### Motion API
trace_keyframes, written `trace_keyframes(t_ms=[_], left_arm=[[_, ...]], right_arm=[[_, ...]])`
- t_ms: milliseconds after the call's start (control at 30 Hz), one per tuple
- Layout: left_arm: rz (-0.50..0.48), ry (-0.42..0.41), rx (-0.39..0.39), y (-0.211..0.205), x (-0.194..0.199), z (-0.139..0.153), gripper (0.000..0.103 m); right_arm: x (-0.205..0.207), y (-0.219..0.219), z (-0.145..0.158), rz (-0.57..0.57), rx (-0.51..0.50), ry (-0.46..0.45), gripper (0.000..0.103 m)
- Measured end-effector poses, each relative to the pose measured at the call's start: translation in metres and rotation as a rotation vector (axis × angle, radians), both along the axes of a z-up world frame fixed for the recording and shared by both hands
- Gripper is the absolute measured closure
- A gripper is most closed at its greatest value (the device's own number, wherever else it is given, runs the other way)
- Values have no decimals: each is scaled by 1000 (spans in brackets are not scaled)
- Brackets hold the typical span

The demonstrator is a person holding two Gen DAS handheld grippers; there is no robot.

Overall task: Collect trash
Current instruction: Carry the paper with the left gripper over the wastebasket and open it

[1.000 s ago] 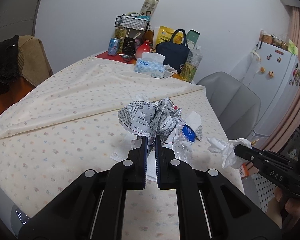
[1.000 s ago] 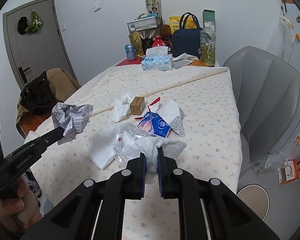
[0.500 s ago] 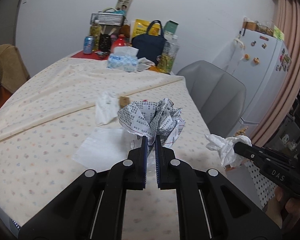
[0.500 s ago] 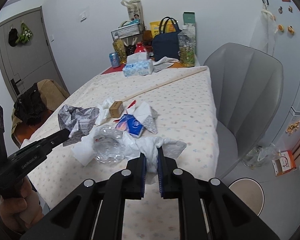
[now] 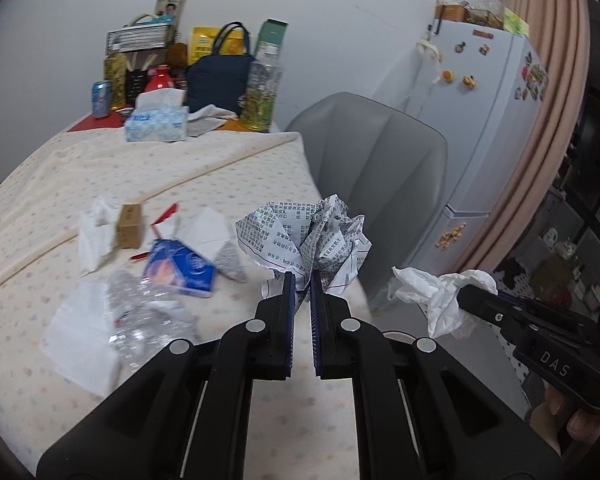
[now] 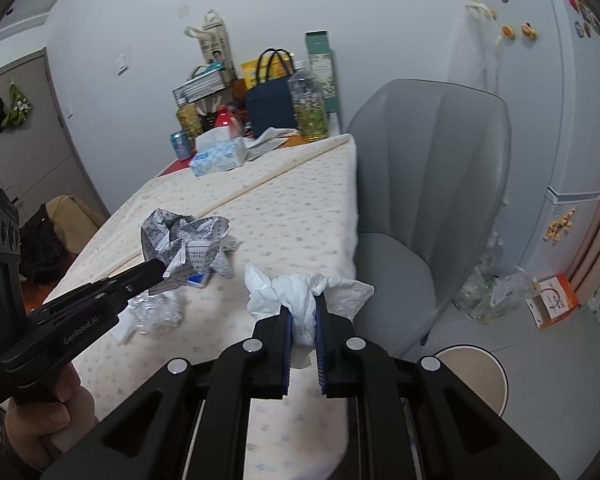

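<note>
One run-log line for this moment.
left gripper: shut on crumpled newspaper | right gripper: shut on white tissue | table: litter remains

Long table (image 5: 100, 168) under a cream cloth (image 6: 300, 208) dotted with small pastel marks, a raised fold running slantwise across it. Near end littered: crushed clear plastic bottle (image 5: 148, 312) lying over a flat white tissue (image 5: 80, 336); blue wrapper (image 5: 180, 268) just beyond, touching a folded white-and-grey paper (image 5: 220, 244); small brown carton (image 5: 129, 226) upright beside a crumpled white tissue (image 5: 94, 232); red scraps (image 5: 165, 214) between carton and wrapper. Far end crowded against the wall: blue tissue box (image 5: 156, 122), drink can (image 5: 101, 98), red pot (image 5: 162, 80), dark blue bag (image 5: 220, 76), tall clear bottle (image 5: 262, 92), wire basket (image 5: 140, 38) above the jars.
</note>
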State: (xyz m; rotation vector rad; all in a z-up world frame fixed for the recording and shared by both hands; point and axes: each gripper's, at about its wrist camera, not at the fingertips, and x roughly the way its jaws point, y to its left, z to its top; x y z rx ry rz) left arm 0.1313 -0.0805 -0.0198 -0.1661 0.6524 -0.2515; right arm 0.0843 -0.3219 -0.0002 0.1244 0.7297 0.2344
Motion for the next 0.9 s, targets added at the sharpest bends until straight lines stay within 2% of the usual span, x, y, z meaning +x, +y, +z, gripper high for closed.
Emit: trace_keyframes(t_ms=[400, 767, 900], left_arm=[[-153, 43, -3, -83, 27, -14, 95], [-262, 92, 14, -149, 46, -29, 95], [-289, 117, 31, -172, 52, -40, 95]], right_arm=[[-4, -83, -7, -208, -35, 27, 92], [-8, -139, -23, -315, -13, 52, 92], [-7, -158, -40, -341, 12, 78, 92]])
